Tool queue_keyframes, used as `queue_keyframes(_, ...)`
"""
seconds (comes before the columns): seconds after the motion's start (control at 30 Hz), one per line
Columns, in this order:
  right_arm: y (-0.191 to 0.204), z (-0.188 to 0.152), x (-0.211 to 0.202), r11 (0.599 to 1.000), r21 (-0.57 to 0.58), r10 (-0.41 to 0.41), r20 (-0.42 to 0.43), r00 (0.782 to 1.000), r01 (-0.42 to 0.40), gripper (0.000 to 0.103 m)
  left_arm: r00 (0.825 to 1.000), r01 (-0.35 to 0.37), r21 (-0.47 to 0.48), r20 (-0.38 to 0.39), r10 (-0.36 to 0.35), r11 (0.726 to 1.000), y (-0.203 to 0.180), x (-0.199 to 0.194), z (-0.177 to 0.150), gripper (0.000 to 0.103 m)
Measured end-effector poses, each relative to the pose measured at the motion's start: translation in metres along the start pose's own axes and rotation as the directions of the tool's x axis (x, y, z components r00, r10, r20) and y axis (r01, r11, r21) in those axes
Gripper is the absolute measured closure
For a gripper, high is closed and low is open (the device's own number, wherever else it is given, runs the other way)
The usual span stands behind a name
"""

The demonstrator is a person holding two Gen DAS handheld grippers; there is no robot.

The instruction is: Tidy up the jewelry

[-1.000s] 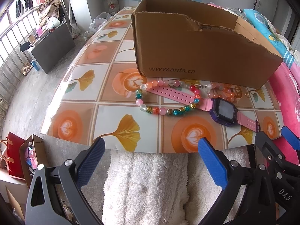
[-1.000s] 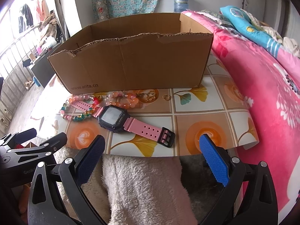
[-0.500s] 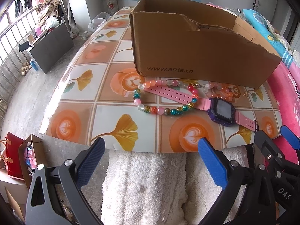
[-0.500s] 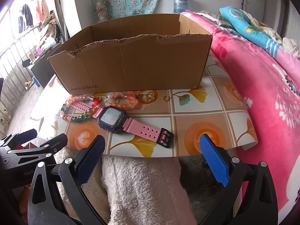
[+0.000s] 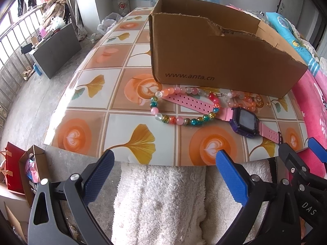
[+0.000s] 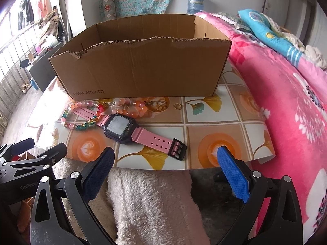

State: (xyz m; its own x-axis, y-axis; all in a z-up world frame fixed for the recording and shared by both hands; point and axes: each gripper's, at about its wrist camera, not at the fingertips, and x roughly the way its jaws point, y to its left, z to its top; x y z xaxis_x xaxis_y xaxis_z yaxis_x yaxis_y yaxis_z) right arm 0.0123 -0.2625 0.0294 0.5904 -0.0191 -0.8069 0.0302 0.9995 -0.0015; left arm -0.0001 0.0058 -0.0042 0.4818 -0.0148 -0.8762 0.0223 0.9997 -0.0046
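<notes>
An open cardboard box (image 5: 220, 61) (image 6: 143, 75) stands on the tiled table. In front of it lie a pink-strapped watch with a dark face (image 5: 244, 121) (image 6: 119, 126), a multicoloured bead bracelet (image 5: 179, 120) (image 6: 81, 125), a peach bead bracelet (image 5: 243, 100) (image 6: 134, 110), a small gold clasp (image 6: 160, 106) and a gold ring (image 6: 177, 106). My left gripper (image 5: 163, 163) is open and empty just off the table's near edge. My right gripper (image 6: 164, 161) is open and empty, near the watch's buckle end.
A white fluffy towel (image 5: 161, 200) hangs below the table's near edge. A pink floral blanket (image 6: 286, 106) lies to the right of the table. A red gift bag (image 5: 14, 167) stands on the floor at the left.
Both grippers have moved slightly forward towards the table. Nothing on the table has moved, and both stay open.
</notes>
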Motion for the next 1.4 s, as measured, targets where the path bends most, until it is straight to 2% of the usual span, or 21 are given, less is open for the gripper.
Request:
queue_keyframes(0.6,0.005,0.001,0.0,0.998,-0.035,-0.055,-0.004,0.998,0.055,0.007,1.0,-0.004,-0.006,0.001,0.004,1.0,0.003,-0.005,-0.003,0.006)
queue_keyframes(1.4,0.002,0.011,0.003,0.987,-0.09,-0.126,0.039,0.991,0.129,0.007,1.0,-0.03,-0.002,0.001,0.03,1.0,-0.003,-0.003,0.008,0.006)
